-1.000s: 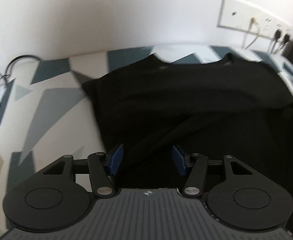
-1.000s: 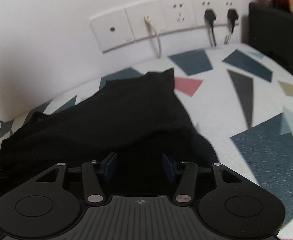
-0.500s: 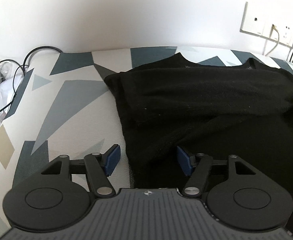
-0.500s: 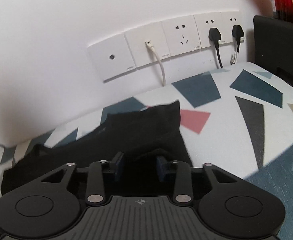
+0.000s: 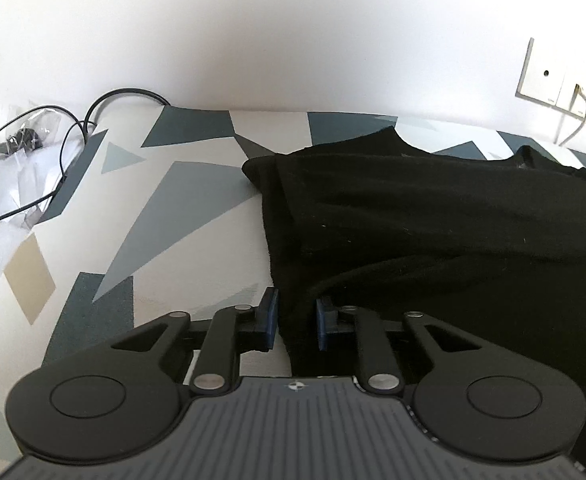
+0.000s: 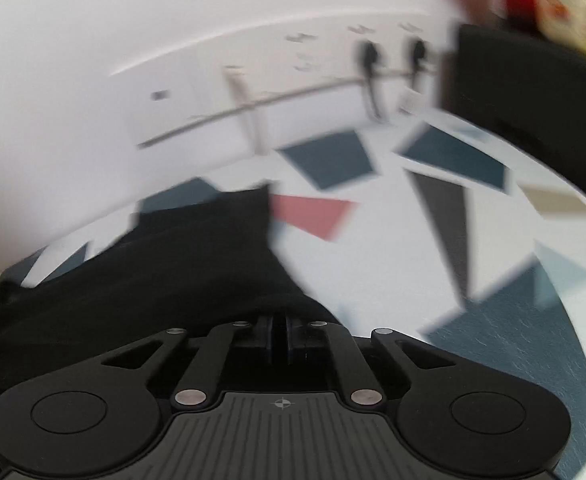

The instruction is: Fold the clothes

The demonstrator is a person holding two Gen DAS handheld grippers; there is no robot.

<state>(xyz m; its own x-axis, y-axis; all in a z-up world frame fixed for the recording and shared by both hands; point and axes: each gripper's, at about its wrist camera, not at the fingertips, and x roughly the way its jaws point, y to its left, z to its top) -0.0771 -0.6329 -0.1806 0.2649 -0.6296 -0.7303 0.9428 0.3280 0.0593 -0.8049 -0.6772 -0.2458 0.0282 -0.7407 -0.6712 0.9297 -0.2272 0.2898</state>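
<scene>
A black garment (image 5: pixel 433 220) lies spread on a table cover printed with grey, blue and beige shapes (image 5: pixel 165 208). My left gripper (image 5: pixel 296 318) is at the garment's near left edge. Its jaws are closing, and the fabric fills the gap between the blue pads (image 5: pixel 269 316). In the blurred right wrist view the same garment (image 6: pixel 173 272) covers the lower left. My right gripper (image 6: pixel 279 334) is shut on a fold of its near right edge, with only a thin dark strip of cloth between the pads.
Black cables and a clear plastic bag (image 5: pixel 25 160) lie at the cover's far left. Wall sockets (image 5: pixel 553 84) sit on the white wall behind, two with black plugs (image 6: pixel 369 56). A black box (image 6: pixel 533 92) stands at the far right of the table.
Both grippers' jaws have narrowed onto the garment's near edge. The left view has shifted to the garment's left border. The right view has turned blurred.
</scene>
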